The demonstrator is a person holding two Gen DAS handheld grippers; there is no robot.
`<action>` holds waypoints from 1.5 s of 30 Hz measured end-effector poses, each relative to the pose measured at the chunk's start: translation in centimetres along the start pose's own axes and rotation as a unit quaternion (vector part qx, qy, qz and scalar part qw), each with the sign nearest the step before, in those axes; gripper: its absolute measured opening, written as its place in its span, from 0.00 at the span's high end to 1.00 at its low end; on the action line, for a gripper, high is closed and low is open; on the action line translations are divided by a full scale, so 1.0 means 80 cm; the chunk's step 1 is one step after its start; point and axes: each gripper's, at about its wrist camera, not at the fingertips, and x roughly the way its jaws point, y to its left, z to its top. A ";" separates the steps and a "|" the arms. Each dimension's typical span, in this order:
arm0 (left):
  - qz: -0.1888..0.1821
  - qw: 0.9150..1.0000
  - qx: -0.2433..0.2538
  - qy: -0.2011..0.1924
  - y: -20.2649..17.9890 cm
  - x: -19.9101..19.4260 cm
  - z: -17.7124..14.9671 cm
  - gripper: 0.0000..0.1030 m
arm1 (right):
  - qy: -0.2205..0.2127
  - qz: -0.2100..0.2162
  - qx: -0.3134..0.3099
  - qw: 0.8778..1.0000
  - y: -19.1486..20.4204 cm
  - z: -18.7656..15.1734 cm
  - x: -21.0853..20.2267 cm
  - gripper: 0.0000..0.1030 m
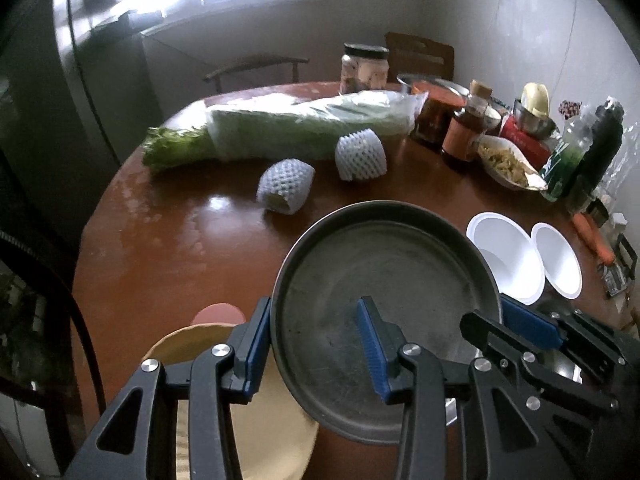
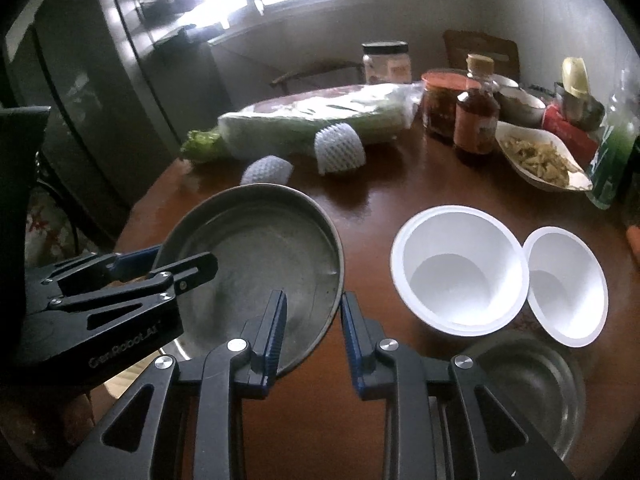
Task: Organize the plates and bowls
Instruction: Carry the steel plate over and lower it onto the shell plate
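Note:
A round grey metal plate (image 1: 380,300) (image 2: 260,264) is tilted above the brown table, with both grippers at its rim. My left gripper (image 1: 316,352) straddles its left rim, jaws apart; it also shows in the right wrist view (image 2: 168,264). My right gripper (image 2: 312,332) straddles the plate's right rim, jaws apart; it also shows in the left wrist view (image 1: 508,320). A yellow plate (image 1: 248,420) lies under the left gripper. Two white bowls (image 2: 460,268) (image 2: 564,284) stand to the right. A steel bowl (image 2: 532,392) sits near the front right.
Wrapped celery (image 1: 280,128), two foam fruit sleeves (image 1: 284,186) (image 1: 360,154), jars and a sauce bottle (image 1: 466,128), a dish of food (image 1: 508,164), bottles (image 1: 596,152) and a carrot (image 1: 592,236) crowd the far and right side of the table. Chairs stand behind.

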 end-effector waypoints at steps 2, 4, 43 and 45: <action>0.002 1.000 -0.007 -0.007 0.008 -0.010 -0.003 0.59 | -0.008 0.005 -0.009 1.000 0.011 0.001 -0.008 0.72; 0.006 1.000 -0.017 -0.016 0.020 -0.023 -0.008 0.59 | -0.014 0.013 -0.017 1.000 0.022 0.002 -0.013 0.72; 0.066 0.993 -0.099 0.005 0.147 -0.031 -0.089 0.59 | 0.031 0.054 -0.150 0.987 0.162 -0.014 0.059 0.72; 0.065 0.993 -0.100 0.010 0.148 -0.028 -0.091 0.59 | 0.035 0.053 -0.152 0.986 0.162 -0.016 0.062 0.72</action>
